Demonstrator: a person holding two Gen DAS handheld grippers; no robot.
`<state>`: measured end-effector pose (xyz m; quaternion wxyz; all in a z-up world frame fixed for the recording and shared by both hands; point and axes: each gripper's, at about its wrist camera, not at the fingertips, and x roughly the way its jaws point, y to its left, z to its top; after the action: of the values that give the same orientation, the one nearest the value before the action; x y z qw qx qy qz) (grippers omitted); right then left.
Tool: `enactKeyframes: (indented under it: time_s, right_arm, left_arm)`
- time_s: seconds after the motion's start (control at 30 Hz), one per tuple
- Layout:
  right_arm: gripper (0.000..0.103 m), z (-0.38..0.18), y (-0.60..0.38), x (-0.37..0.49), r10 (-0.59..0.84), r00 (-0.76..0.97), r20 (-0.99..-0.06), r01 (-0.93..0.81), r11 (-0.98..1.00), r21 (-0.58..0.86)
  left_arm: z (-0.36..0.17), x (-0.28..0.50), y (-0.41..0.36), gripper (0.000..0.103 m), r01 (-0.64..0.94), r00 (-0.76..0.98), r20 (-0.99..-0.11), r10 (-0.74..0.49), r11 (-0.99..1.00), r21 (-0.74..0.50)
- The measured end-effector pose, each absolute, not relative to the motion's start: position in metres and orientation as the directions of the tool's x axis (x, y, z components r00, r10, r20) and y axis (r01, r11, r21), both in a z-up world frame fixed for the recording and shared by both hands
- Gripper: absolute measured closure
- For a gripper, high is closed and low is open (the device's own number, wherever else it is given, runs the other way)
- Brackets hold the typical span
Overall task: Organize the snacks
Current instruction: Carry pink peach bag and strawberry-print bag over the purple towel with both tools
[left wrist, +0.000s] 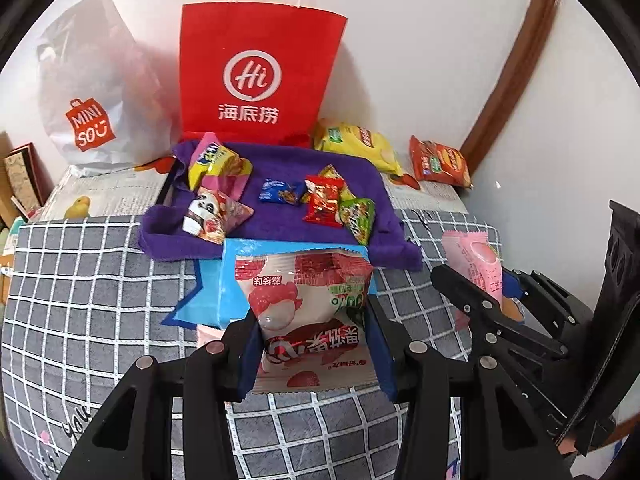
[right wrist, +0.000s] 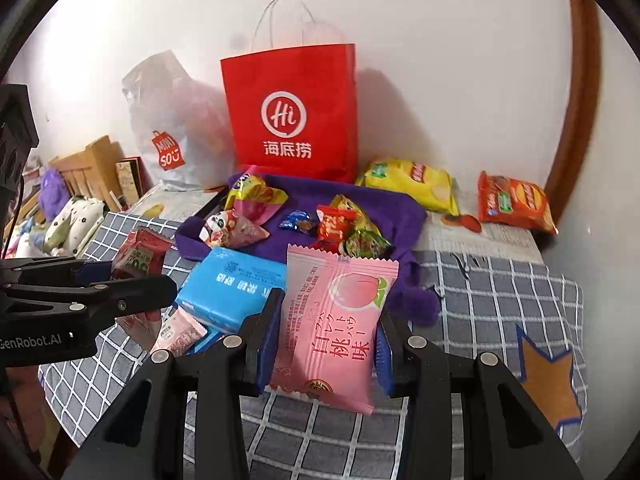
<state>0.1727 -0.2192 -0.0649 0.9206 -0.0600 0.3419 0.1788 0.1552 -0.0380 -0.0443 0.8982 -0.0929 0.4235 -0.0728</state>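
Pinching a snack apiece, both claws are hanging above the checked cloth on the worktop (left wrist: 80, 280) right now. In the left wrist view the left claw (left wrist: 316, 340) is clamping a red-and-white lychee jelly pouch (left wrist: 308, 312) between its blue pads, gripping it across the lower half so the top flares out in front of the blue tissue pack (left wrist: 232, 280). Over on the other side, the right claw (right wrist: 326, 344) is squeezing a pink peach cake packet (right wrist: 340, 320) at both side edges, the wrapper tilting slightly and its crimped top standing free. Ahead of both, the purple cloth (left wrist: 280, 220) is carrying a scatter of small sweets, with the red paper bag (left wrist: 256, 72) standing upright behind it and a yellow crisp bag (left wrist: 360, 148) and an orange crisp bag (left wrist: 440, 162) lying off to its right. Judging by the look of them, these two packets are light, puffy and slick, the film crinkling under pressure; the cake inside is probably soft and crushable, so a gentle hold on the sealed edges seems wiser than a hard squeeze through the middle.
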Motion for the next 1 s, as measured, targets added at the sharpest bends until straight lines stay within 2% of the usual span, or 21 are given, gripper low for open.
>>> enactKeyframes:
  time_s: [0.3,0.43,1.0]
  right_arm:
    - [0.063,-0.061,-0.199,0.193,0.339,0.668,-0.663,-0.399,0.914,0.066]
    - [0.063,-0.064,-0.181,0.191,0.315,0.666,-0.676,-0.385,0.922,0.050]
    - [0.063,-0.035,-0.147,0.147,0.102,0.731,-0.674,-0.089,0.995,0.053]
  left_arm:
    - [-0.030,0.153,-0.006,0.059,-0.015,0.655,-0.739,-0.156,0.976,-0.219]
    - [-0.029,0.147,0.019,0.059,-0.014,0.642,-0.742,-0.192,0.965,-0.262]
    - [-0.045,0.161,0.074,0.059,0.225,0.575,-0.759,-0.305,0.951,-0.212]
